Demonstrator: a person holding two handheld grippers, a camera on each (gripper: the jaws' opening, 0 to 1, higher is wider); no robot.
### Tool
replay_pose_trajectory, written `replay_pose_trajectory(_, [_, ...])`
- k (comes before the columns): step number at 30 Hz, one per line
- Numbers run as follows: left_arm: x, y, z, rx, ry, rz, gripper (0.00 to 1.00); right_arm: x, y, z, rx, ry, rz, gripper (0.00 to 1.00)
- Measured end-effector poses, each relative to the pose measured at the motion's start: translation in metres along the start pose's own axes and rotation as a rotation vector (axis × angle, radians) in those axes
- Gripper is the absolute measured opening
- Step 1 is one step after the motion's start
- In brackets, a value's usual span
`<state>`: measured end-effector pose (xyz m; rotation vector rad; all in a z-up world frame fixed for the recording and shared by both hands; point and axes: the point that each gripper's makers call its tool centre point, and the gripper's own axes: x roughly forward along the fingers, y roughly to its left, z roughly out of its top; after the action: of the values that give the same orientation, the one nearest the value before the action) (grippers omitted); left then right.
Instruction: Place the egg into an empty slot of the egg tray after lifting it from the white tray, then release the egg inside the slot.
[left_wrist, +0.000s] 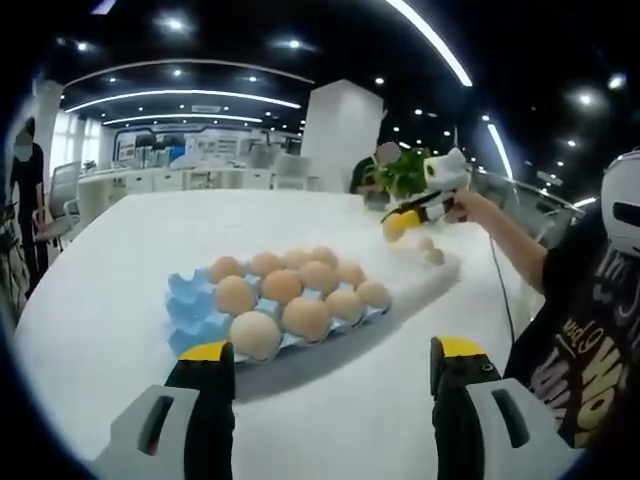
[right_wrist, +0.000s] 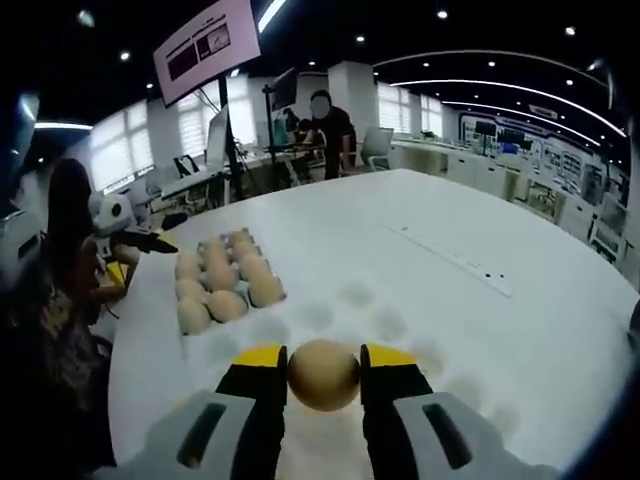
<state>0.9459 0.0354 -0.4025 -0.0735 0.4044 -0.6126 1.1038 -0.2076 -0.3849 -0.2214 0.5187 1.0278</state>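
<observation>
Yellow-tipped jaws of the right gripper (right_wrist: 324, 375) are clamped on a tan egg (right_wrist: 324, 374) at the bottom centre of the right gripper view, just over the dimpled white tray (right_wrist: 400, 325). To do the step well, I judge the squeeze should stay light and the lift go straight up before travelling toward the blue egg tray (left_wrist: 190, 305), which sits left of centre in the left gripper view and looks nearly full; empty slots show along its left edge. In that view the right gripper (left_wrist: 412, 222) appears at upper right, held by an outstretched hand (left_wrist: 468, 205). The left gripper (left_wrist: 335, 365) hangs above the white counter (left_wrist: 120, 270), jaws apart, holding nothing.
</observation>
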Motion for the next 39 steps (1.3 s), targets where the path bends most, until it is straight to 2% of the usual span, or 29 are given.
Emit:
replay_pose_trajectory(21, [-0.008, 0.011, -0.004, -0.016, -0.003, 0.026, 0.81, 0.025, 0.038, 0.02, -0.054, -0.023, 0.09, 0.29])
replay_pose_trajectory(39, [-0.011, 0.006, -0.009, -0.031, -0.007, 0.033, 0.81, 0.049, 0.072, 0.035, -0.091, -0.029, 0.169, 0.29])
